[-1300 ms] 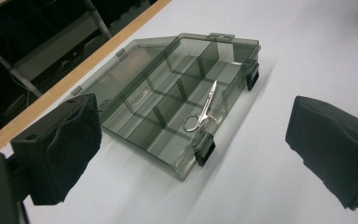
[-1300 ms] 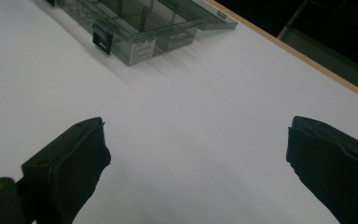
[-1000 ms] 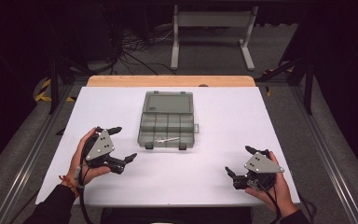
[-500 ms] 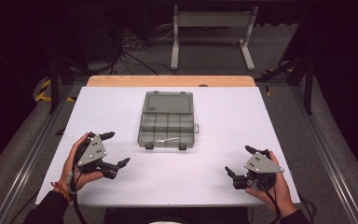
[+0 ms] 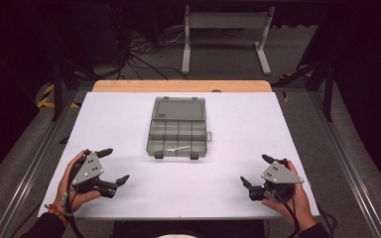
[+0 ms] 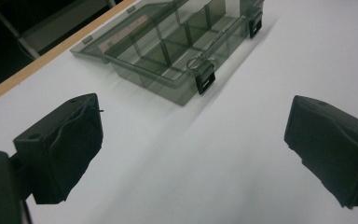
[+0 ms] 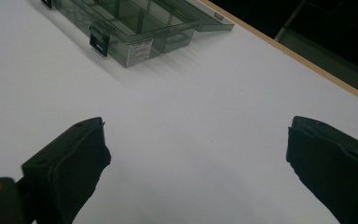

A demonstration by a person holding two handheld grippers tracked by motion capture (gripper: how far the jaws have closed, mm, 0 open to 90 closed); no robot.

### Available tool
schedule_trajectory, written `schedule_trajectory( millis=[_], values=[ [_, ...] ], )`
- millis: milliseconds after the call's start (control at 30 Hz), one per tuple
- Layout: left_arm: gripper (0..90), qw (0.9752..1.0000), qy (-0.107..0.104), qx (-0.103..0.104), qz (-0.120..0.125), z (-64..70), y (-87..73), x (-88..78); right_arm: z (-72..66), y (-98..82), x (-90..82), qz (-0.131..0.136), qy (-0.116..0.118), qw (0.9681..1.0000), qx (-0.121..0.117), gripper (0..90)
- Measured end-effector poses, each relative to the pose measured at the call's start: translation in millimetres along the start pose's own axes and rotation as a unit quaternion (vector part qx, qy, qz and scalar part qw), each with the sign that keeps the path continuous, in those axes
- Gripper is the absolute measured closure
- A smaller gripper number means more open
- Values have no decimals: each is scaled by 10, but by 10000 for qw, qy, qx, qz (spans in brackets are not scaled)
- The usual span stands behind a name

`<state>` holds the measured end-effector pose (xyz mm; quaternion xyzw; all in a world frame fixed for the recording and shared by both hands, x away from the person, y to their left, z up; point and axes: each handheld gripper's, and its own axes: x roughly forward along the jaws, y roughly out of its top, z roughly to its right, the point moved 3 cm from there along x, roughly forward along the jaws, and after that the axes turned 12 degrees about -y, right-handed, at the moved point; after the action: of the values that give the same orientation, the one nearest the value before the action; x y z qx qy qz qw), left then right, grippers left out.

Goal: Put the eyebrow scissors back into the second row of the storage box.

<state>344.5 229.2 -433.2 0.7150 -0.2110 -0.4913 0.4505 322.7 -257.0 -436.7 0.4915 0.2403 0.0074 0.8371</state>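
Note:
A smoky clear compartment box (image 5: 177, 128) lies open in the middle of the white table (image 5: 238, 124), its lid flat on the far side and two black latches facing me. A small silvery piece (image 5: 177, 148) rests in the front row of compartments. My left gripper (image 5: 116, 164) is open near the front left, held in a hand, with nothing between its jaws. At the front right my right gripper (image 5: 254, 169) is open too. The left gripper view has the box (image 6: 168, 46) ahead of the open left gripper (image 6: 193, 154); the right gripper view has the box (image 7: 140, 23) beyond the right gripper (image 7: 196, 168).
A wooden strip (image 5: 178, 86) runs along the table's far edge. Behind it stands a white metal frame (image 5: 225, 34) on the dark floor with cables. Metal rails (image 5: 337, 153) flank both sides of the table. Bare white surface lies between the box and both grippers.
My left gripper has drawn back toward the near left corner of the table, still open. The right gripper and the box have not moved.

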Motion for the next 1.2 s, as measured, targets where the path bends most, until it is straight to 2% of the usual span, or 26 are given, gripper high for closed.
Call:
schedule_trajectory(
  millis=[67, 167, 400, 567, 700, 900, 1200],
  values=[
    [52, 10000, 29, -24, 13, -3, -39, -37, 0, -4, -3, -2, 1, 10000, -18, 56],
    [52, 9998, 31, -170, 104, 12, -96, -83, 7, -4, -7, 10, -16, 10000, -9, 56],
    [52, 9990, -28, -422, 111, 50, -215, -119, 11, -1, -16, 32, -26, 10000, -6, 56],
    [54, 9988, -22, -456, 159, 43, -207, -111, 11, -2, -16, 28, -38, 10000, -2, 56],
    [54, 9992, -18, -385, 114, 55, -206, -109, -6, 17, -34, 64, -50, 9999, -58, 55],
    [54, 9991, -41, -394, 162, 64, -188, -104, -17, 30, -36, 89, -32, 9999, -80, 55],
    [55, 9990, -53, -411, 136, 66, -194, -87, -17, 40, 8, 95, 4, 9999, -91, 55]
  ],
)
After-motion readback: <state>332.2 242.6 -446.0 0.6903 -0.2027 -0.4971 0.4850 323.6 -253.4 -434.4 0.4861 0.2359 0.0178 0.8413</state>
